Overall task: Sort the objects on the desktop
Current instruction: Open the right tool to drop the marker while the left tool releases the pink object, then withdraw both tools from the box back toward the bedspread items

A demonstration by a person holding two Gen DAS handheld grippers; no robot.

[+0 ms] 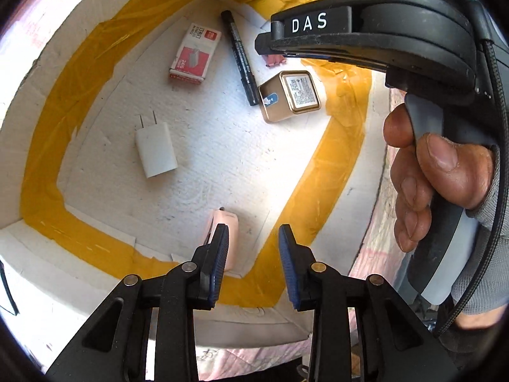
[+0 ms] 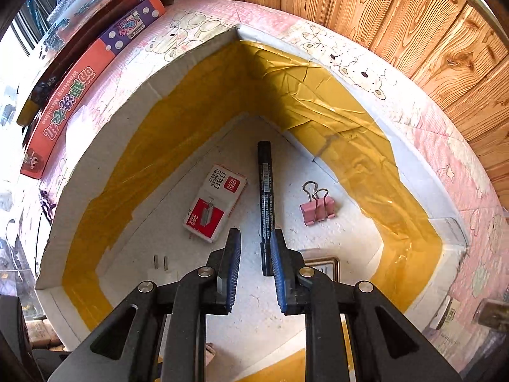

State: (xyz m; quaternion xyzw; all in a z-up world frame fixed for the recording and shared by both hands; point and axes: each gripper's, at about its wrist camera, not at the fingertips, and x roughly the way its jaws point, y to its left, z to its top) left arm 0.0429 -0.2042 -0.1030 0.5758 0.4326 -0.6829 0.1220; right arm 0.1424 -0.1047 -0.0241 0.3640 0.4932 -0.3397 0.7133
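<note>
A: Left wrist view: left gripper [image 1: 253,240] hangs over the white tray [image 1: 41,121], jaws wide apart, gripping nothing; pink case [image 1: 224,222] just beside its left pad; right hand [image 1: 445,184] wraps the other handle at right.

B: Right wrist view: right gripper [image 2: 255,248] points down, part-open; black marker [image 2: 265,203] tip btwn pads, contact unclear; staple box [image 2: 216,202] left, pink binder clips [image 2: 318,207] right.

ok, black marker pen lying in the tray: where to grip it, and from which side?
Grip the black marker pen mid-barrel, from straight above, jaws across its width. It lies flat, with the red-and-white staples box on one side and the pink binder clips on the other, both apart from it. The right gripper is open above its near end.
</note>
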